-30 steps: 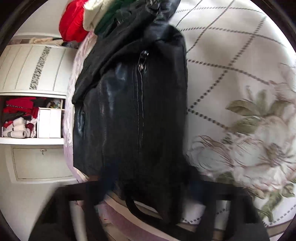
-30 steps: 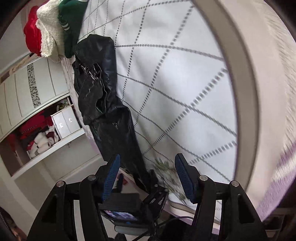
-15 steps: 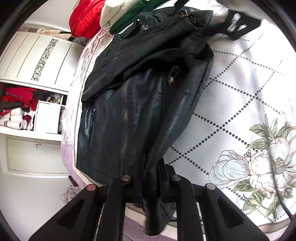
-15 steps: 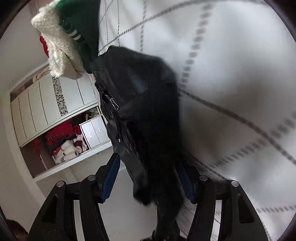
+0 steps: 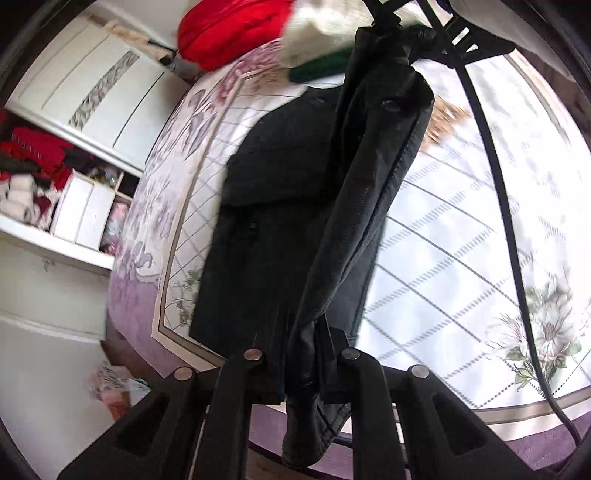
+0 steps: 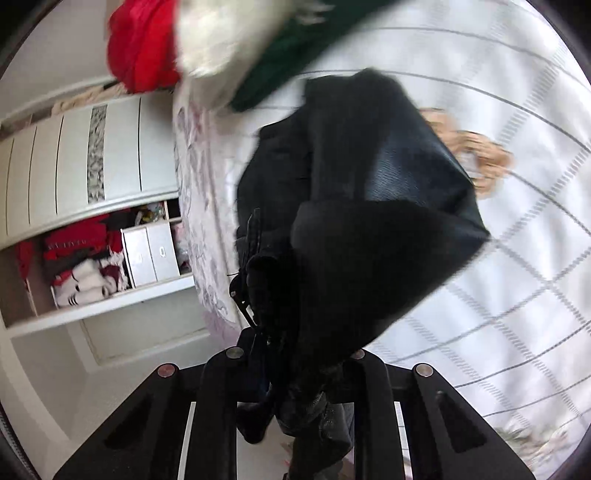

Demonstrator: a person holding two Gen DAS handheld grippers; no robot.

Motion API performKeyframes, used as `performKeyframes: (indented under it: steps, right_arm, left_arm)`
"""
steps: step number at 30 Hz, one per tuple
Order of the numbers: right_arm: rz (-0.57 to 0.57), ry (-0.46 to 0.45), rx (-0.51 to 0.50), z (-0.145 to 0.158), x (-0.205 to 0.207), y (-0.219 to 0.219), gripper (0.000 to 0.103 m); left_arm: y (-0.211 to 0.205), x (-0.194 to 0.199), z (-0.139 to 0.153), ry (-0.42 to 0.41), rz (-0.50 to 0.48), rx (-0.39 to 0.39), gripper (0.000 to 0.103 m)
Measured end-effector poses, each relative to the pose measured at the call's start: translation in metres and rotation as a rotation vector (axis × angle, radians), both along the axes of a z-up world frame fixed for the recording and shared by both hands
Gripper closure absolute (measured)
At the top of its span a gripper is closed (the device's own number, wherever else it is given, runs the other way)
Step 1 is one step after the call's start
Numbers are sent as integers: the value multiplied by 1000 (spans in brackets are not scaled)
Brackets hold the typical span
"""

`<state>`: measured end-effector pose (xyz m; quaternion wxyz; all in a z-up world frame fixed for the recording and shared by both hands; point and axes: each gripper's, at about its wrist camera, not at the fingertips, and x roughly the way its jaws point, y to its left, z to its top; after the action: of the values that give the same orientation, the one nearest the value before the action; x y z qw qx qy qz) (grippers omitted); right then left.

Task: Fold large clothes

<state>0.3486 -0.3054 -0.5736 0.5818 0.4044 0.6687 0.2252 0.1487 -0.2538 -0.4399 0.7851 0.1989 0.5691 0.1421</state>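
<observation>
Bright daylight washes out the white bedspread [image 5: 461,229]. Both views bend strongly at the edges. The right view is blurred.

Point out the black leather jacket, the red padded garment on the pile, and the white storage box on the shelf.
black leather jacket [image 5: 295,206]: left wrist view, on its flat panel lying on the bed.
red padded garment [image 5: 229,33]: left wrist view, on its middle bulge.
white storage box [image 6: 151,254]: right wrist view, on its front face.
</observation>
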Motion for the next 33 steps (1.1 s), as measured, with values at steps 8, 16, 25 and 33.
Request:
performKeyframes:
  steps: [8, 16, 25, 33]
  right_arm:
    - [103, -5, -178, 29, 57, 166, 82]
    - [170, 134, -386, -57, 77, 277, 73]
    - [189, 118, -115, -22, 51, 264, 40]
    - [252, 57, -215, -34, 19, 245, 68]
  left_arm:
    - [149, 40, 8, -1, 141, -211, 92]
    - [277, 63, -83, 117, 258, -515, 76]
    - [333, 40, -65, 98, 300, -776, 23]
    - [340, 52, -44, 20, 323, -715, 17]
